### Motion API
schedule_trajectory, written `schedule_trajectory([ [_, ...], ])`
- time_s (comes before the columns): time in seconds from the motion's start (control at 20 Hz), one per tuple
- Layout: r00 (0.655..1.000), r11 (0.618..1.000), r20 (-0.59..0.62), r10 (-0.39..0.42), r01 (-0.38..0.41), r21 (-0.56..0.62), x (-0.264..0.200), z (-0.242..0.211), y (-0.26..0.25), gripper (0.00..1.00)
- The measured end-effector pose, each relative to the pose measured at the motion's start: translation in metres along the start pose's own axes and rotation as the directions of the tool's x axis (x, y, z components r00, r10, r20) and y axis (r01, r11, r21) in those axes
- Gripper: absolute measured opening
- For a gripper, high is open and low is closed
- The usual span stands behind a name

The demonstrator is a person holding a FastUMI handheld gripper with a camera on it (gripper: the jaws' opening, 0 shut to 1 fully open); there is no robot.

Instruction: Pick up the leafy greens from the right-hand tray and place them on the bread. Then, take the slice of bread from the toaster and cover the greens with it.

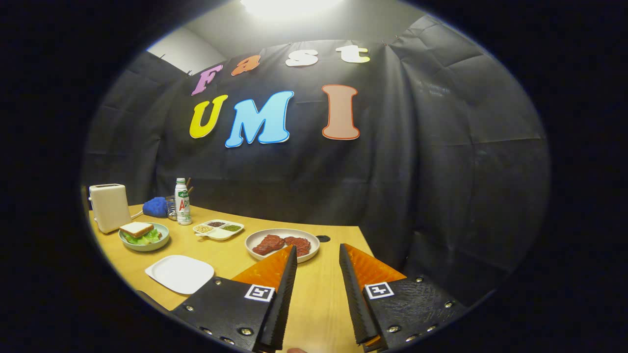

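Two fingers of the tool (317, 255) stand apart with nothing between them, held above the counter (235, 252) — the job looks finished; the bread slice (136, 228) lies on the leafy greens (147, 237) in the green bowl (145, 243) beside the toaster (109, 207), well away from the fingers. Just ahead of them sits a plate of red meat slices (282, 244); a careless swing could clip it — or the empty white plate (180, 273) nearby.

Bread slice (137, 228) covers greens (147, 238).

Sandwich bowl (144, 237) just before toaster (109, 207)
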State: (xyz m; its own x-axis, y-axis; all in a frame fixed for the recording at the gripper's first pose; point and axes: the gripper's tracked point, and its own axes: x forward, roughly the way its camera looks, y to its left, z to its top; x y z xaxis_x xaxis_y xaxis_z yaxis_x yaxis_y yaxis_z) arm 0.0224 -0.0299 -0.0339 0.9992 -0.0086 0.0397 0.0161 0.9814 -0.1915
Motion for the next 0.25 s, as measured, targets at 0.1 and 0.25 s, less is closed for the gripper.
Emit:
schedule_trajectory([
  [0.1,0.999,0.997,0.013,-0.052,0.053,-0.062,0.000,-0.002,-0.024,0.53],
  [0.25,0.996,0.995,0.052,-0.071,0.074,-0.069,-0.006,0.004,-0.037,0.53],
])
